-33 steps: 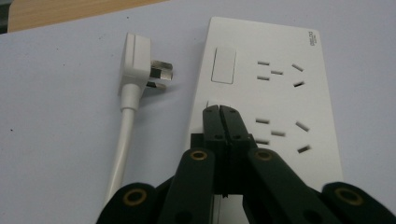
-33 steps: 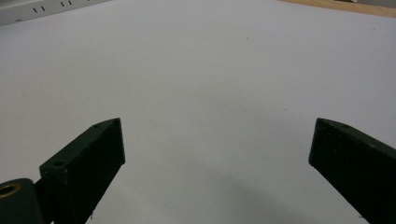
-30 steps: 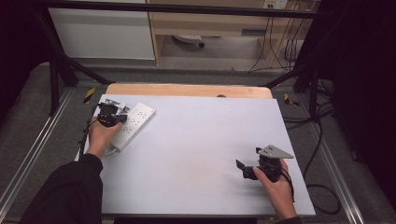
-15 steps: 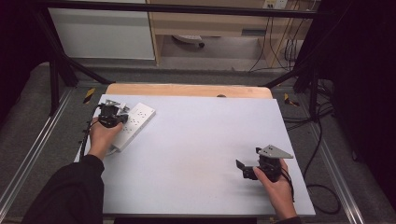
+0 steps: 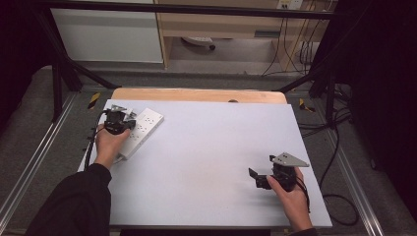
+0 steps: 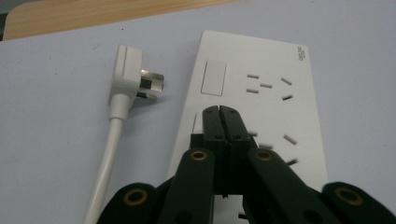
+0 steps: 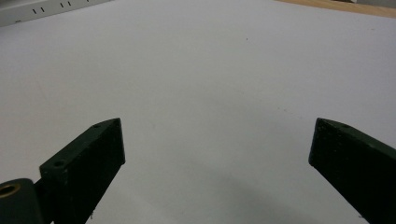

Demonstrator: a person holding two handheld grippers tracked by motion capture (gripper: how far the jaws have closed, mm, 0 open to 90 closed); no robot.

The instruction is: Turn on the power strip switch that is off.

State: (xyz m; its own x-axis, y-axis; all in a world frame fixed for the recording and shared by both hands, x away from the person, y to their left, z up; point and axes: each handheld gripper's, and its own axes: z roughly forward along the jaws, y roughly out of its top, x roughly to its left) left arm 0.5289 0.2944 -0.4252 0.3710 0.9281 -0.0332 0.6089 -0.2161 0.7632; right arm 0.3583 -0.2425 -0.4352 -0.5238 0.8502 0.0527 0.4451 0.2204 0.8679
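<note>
Bright white table [image 5: 206,147] in a dark room

Even overhead light falls on the tabletop while the floor and frame around it sink into near black; the high view is soft and grainy. Up close, the black jaws blur at the bottom edge, and the plug's [image 6: 135,81] metal pins catch a small glint

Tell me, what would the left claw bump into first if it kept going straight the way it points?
Probably the white power strip: the shut left claw hovers right above its face, aimed toward the switch. The plug lies off to the side.
</note>
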